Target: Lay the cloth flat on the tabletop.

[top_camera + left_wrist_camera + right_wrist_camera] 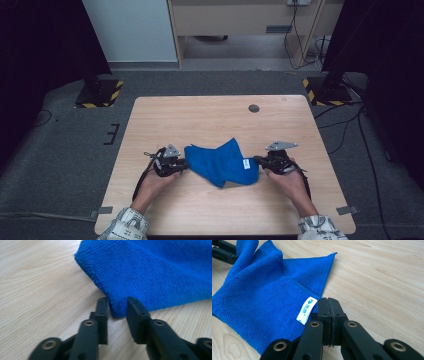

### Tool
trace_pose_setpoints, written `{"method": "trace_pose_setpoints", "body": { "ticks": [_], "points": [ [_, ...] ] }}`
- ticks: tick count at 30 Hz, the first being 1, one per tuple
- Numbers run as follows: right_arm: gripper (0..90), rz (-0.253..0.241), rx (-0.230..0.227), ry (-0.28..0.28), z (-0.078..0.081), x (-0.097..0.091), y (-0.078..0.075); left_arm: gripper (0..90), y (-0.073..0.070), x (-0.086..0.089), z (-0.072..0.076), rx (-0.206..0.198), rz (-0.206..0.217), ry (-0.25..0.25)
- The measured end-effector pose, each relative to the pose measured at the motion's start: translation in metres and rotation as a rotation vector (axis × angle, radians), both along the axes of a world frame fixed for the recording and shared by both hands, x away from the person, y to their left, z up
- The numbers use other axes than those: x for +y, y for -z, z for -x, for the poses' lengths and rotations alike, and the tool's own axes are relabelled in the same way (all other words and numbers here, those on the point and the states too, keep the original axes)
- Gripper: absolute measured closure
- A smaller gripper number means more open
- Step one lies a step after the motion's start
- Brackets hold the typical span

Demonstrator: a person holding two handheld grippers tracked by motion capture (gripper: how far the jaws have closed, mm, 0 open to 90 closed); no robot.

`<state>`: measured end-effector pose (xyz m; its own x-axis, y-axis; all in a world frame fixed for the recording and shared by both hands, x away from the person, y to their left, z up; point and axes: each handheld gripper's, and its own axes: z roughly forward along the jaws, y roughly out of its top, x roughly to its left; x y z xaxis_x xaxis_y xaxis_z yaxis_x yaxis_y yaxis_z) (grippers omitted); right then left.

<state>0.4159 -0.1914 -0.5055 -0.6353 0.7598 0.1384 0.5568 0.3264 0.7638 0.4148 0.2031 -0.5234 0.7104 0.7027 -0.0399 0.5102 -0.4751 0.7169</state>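
A blue cloth [222, 162] [155, 272] [262, 297] lies crumpled near the front of the wooden table [200, 115], between my two grippers. My left gripper [184, 164] [117, 307] is at its left end. The jaws stand a little apart with a folded corner of the cloth between them, and the pads do not clearly press on it. My right gripper [256, 161] [328, 302] is at the cloth's right end, jaws pressed together on the edge beside a white label [306, 310]. That end sits slightly raised off the table.
A dark round grommet [254, 108] sits in the far part of the table. Two stands with yellow-and-black striped bases [100, 92] [325, 90] flank the table's far corners on the grey floor, with cables trailing at the right.
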Motion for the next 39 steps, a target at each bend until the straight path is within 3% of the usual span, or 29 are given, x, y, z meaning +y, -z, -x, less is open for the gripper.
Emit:
{"method": "trace_pose_setpoints", "body": {
  "ticks": [1,2,3,5,6,8,10,13,16,18,21,27,28,30,32,33,34,39],
  "points": [
    [89.6,0.0,0.0,0.0,0.0,0.0,0.0,68.6,-0.002,0.001,0.001,-0.006,0.012,-0.009],
    [89.6,-0.004,0.0,0.001,-0.001,0.001,0.0,58.5,-0.006,0.003,0.002,-0.017,0.028,-0.02],
    [89.6,-0.004,0.0,0.001,-0.001,0.001,0.0,56.1,-0.006,0.003,0.002,-0.017,0.028,-0.02],
    [89.6,-0.008,0.002,0.005,0.0,0.001,0.0,50.0,-0.019,0.008,0.002,-0.066,0.066,-0.05],
    [89.5,-0.008,-0.002,0.005,0.0,0.0,-0.001,46.3,-0.019,0.008,0.002,-0.066,0.066,-0.05],
    [89.5,-0.012,-0.005,0.003,0.0,0.0,-0.001,40.7,-0.028,0.012,-0.006,-0.104,0.126,-0.098],
    [89.5,-0.011,-0.007,0.004,-0.001,0.0,-0.001,39.2,-0.027,0.011,-0.015,-0.093,0.173,-0.121],
    [89.5,-0.013,-0.007,0.006,-0.002,0.001,0.001,32.9,-0.022,0.004,-0.026,-0.097,0.136,-0.114],
    [89.5,-0.014,-0.008,0.01,-0.002,0.001,0.001,31.3,-0.017,0.003,-0.03,-0.075,0.163,-0.128],
    [89.5,-0.02,-0.008,0.016,-0.002,0.0,0.001,31.4,-0.013,0.0,-0.031,-0.049,0.151,-0.111],
    [89.5,-0.017,-0.006,0.019,-0.002,-0.001,0.002,32.2,-0.008,-0.002,-0.03,-0.054,0.13,-0.104],
    [89.6,-0.024,-0.014,0.013,-0.002,0.0,-0.001,45.2,-0.006,-0.008,-0.032,-0.089,0.136,-0.078],
    [89.5,-0.027,-0.017,0.011,-0.002,0.0,-0.002,50.7,-0.007,-0.009,-0.032,-0.091,0.148,-0.064],
    [89.6,-0.026,-0.021,0.014,-0.002,-0.001,-0.003,55.4,-0.007,-0.013,-0.032,-0.073,0.15,-0.035],
    [89.6,-0.025,-0.021,0.013,-0.002,-0.002,-0.004,67.3,-0.007,-0.016,-0.031,-0.068,0.133,-0.019],
    [89.6,-0.023,-0.014,0.023,0.0,-0.004,-0.007,73.4,-0.006,-0.021,-0.028,-0.045,0.098,-0.006],
    [89.7,-0.02,-0.023,0.023,0.0,-0.005,-0.009,77.2,-0.007,-0.023,-0.026,-0.048,0.091,-0.003],
    [89.8,-0.024,-0.03,0.045,0.008,-0.014,-0.021,84.2,-0.016,-0.031,-0.015,-0.053,0.113,0.024]
  ]
}}
